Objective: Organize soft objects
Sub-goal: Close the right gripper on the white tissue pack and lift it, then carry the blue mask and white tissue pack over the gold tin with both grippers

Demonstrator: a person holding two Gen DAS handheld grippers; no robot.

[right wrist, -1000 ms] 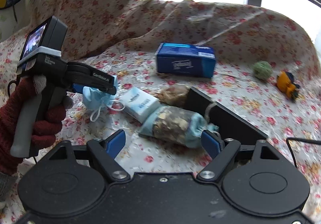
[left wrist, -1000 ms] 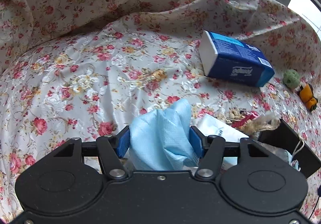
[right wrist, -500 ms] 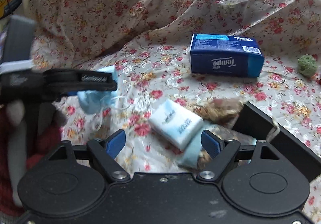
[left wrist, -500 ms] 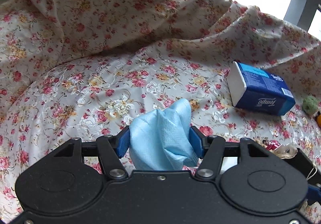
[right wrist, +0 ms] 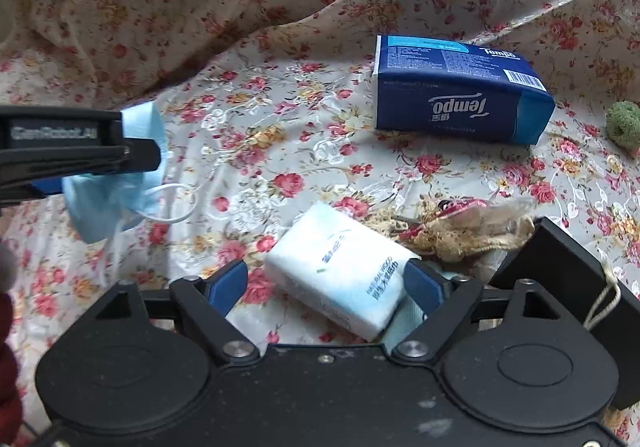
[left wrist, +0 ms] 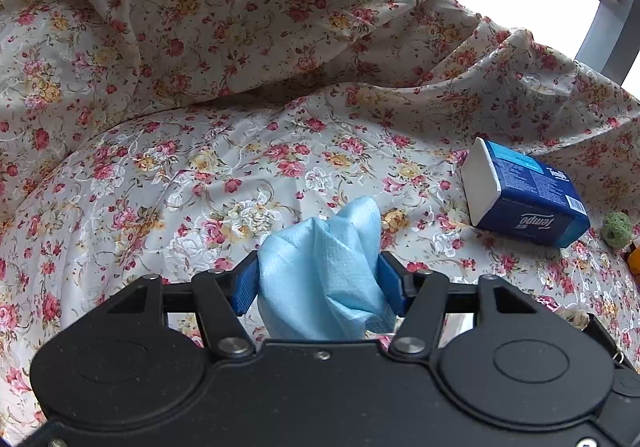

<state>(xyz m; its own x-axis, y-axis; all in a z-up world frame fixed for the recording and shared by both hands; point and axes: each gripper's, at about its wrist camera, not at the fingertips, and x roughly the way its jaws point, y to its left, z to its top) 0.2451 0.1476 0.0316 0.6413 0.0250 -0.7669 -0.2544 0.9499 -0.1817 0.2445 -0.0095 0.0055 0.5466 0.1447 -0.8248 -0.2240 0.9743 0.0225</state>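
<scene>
My left gripper (left wrist: 318, 279) is shut on a crumpled light blue face mask (left wrist: 324, 267) and holds it above the floral cloth; the mask (right wrist: 108, 191) also shows at the left of the right wrist view, its white ear loops hanging. My right gripper (right wrist: 326, 287) is open, its blue fingers on either side of a small white tissue pack (right wrist: 340, 271) that lies on the cloth. A blue Tempo tissue box (right wrist: 456, 91) lies further back; it also shows in the left wrist view (left wrist: 528, 199).
A beige lace pouch with a red item (right wrist: 452, 227) lies beside a black box (right wrist: 560, 287) at the right. A green fuzzy ball (right wrist: 624, 123) sits at the far right. The floral cloth (left wrist: 200, 167) rises in folds behind.
My left gripper has carried the mask left, away from the pile. My right gripper has moved forward and down until the white tissue pack lies between its open fingers.
</scene>
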